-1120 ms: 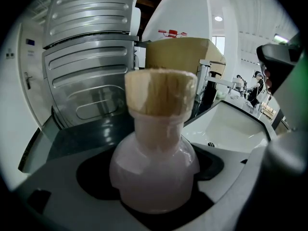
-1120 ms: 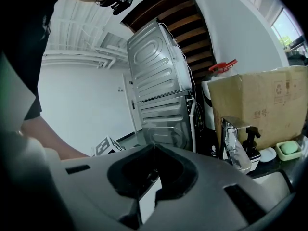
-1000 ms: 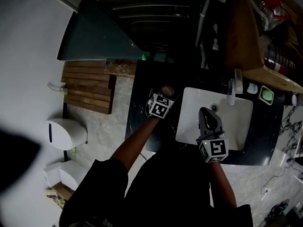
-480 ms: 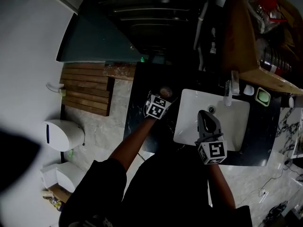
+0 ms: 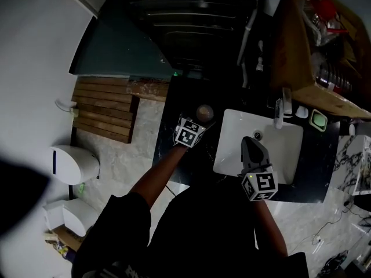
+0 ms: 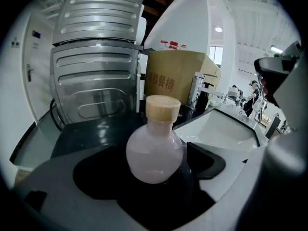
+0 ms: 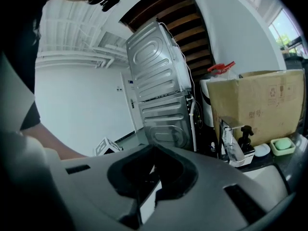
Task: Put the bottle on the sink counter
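Bottle (image 6: 155,150) upright on table (image 6: 91,129), left of sink (image 5: 278,149); my left fingers (image 6: 207,160) just opening, released around it; right fingers (image 7: 202,206) clenched.

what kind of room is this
Probably a bathroom: a white sink set in a dark counter, a tap behind it, and what looks like a toilet on the floor.

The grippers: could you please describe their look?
The left gripper and right gripper are grey, each bearing a white cube with black square markers. Dark sleeves stop above the forearms. The left's jaws have just been opening, bottle between them.
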Demonstrator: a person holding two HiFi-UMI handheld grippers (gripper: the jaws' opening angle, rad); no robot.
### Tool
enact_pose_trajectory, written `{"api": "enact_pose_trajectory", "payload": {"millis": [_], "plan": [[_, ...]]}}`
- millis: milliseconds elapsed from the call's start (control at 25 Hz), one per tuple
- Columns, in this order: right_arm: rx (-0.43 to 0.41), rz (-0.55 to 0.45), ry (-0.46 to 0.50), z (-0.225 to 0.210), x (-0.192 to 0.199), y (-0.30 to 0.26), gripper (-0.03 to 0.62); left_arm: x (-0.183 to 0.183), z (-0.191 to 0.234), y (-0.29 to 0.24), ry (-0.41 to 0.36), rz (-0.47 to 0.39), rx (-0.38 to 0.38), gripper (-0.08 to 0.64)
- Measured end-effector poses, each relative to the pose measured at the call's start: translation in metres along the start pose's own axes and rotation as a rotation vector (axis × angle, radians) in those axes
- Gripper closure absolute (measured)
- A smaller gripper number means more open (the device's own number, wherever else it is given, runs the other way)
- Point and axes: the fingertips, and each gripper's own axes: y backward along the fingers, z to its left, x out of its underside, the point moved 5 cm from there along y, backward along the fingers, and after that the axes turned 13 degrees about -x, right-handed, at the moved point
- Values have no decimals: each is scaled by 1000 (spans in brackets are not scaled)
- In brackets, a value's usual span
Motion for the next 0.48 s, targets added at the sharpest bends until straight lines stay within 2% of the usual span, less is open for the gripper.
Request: {"api": "enact_pose_trajectory", "payload": {"millis": [120,240,480], "plan": [[-21,-12,46,7,-14,-5,554,-4,1,20,57,-31,-10,133],[17,17,115,7,-24,-6,554,-9,0,46,91,-67,-16,133],[87,28,131,14,-22,12,554,-5,5,114,96,-136,6,135]]}}
